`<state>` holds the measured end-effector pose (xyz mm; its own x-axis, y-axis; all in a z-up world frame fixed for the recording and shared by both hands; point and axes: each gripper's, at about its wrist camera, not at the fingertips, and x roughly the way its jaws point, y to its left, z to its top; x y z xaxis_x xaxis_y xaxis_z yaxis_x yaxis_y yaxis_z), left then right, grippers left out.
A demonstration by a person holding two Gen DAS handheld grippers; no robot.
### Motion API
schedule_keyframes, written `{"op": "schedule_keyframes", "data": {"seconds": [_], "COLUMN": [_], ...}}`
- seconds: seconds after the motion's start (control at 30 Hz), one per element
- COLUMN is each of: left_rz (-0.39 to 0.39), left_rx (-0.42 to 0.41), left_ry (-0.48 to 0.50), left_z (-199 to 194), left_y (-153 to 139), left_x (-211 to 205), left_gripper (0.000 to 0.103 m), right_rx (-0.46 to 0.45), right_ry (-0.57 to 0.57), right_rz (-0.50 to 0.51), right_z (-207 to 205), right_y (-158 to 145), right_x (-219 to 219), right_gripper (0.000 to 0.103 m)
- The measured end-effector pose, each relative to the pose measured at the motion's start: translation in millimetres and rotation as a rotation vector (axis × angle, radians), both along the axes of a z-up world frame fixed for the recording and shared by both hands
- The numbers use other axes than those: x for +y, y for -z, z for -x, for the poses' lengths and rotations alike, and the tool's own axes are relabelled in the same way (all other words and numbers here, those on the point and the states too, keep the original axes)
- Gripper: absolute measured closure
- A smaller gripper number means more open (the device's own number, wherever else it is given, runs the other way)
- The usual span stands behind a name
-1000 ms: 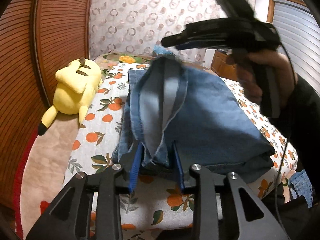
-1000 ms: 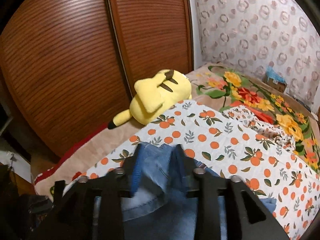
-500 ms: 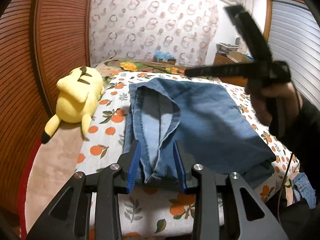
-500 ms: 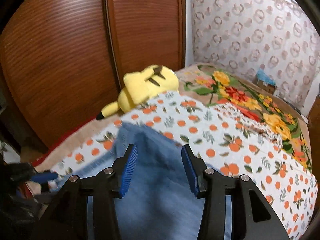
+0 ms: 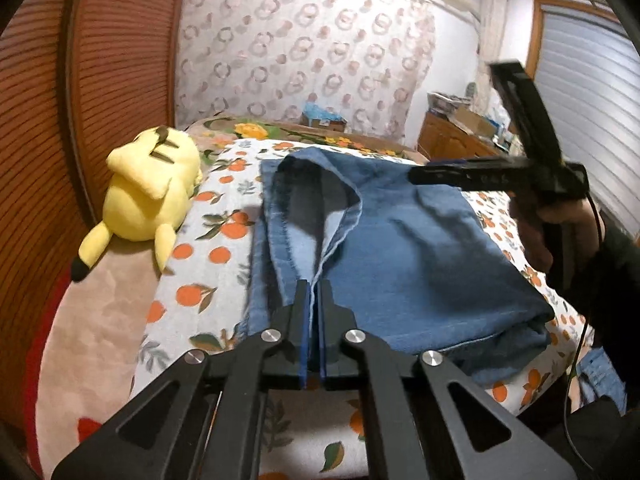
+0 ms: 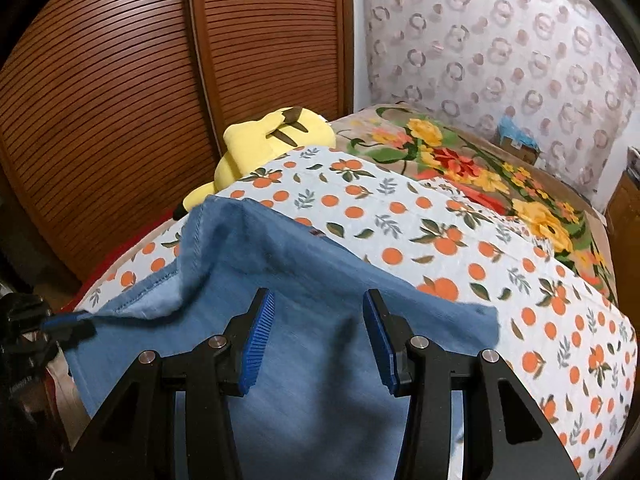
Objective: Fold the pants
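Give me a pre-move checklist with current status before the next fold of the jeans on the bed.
1. Left gripper shut on the hem edge of the jeans: ok.
2. Right gripper open with nothing between its pads, above the denim: ok.
3. Jeans lying flat: not ok, the near-left hem stands up in a loose flap.
4. Yellow plush toy clear of the jeans, apart on the bedspread: ok.
5. Far edges of the folded layers aligned: cannot tell.
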<state>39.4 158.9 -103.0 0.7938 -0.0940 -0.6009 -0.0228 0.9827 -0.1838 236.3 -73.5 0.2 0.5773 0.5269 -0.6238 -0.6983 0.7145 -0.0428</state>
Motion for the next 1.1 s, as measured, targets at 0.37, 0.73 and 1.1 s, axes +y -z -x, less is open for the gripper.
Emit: {"op": "schedule_keyframes", "data": {"seconds": [0.37, 0.73, 1.1], "left_rz": [-0.026, -0.055, -0.094], "left_rx": [0.100, 0.053, 0.024], "left_ry": [-0.040, -0.031, 0.045], "left_z": [-9, -17, -30], "left_y": [14, -4, -18], "left_x": [0, -8, -47], "left_gripper": [0.081, 0.032, 0.032], "right_rx": [0.007, 0.026, 0.075], "right_ry": [0.043, 0.107, 0.145], "right_rz": [-0.025, -0.073, -0.056], "right_z": [25, 52, 69], "right_y": [10, 18, 41], "right_x": [-43, -92, -113], "right_gripper": [0.055, 0.055, 0.055]}}
